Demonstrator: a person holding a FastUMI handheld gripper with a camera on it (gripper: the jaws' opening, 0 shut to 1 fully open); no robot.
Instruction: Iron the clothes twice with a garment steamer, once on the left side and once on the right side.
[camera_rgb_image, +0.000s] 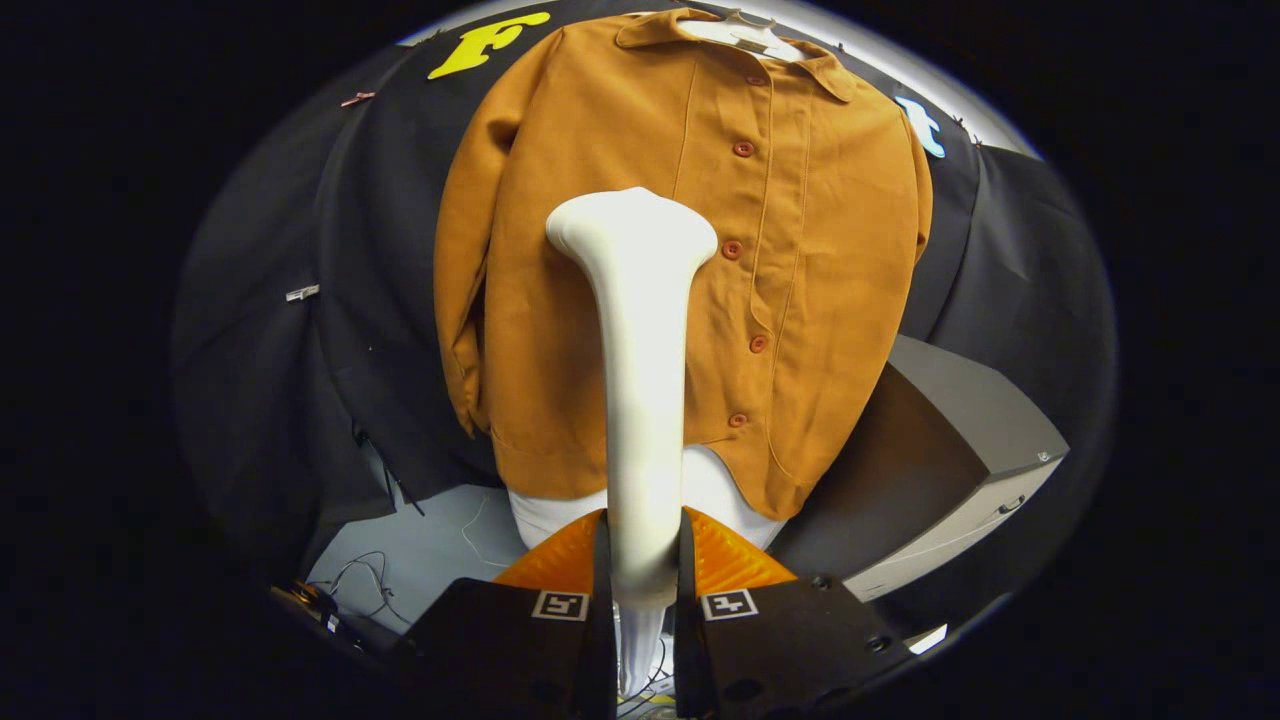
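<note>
The garment steamer (640, 330) is gleaming as smooth, glossy plastic, its handle sitting clamped between the ridged, rubbery-looking pads (735, 562) of the gripper (642, 565). Beyond it, the jacket (800, 260) is hanging as matt woven cloth with a fine, slightly coarse weave and shiny plastic buttons. The grey cabinet (960, 440) beside it is showing a flat, matt, smooth finish.

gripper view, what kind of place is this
Likely a staged recording booth, not a home: black cloth wall behind, an orange shirt hung on a hanger as a prop, loose cables on the floor. The gripper is shut on a white steamer.
</note>
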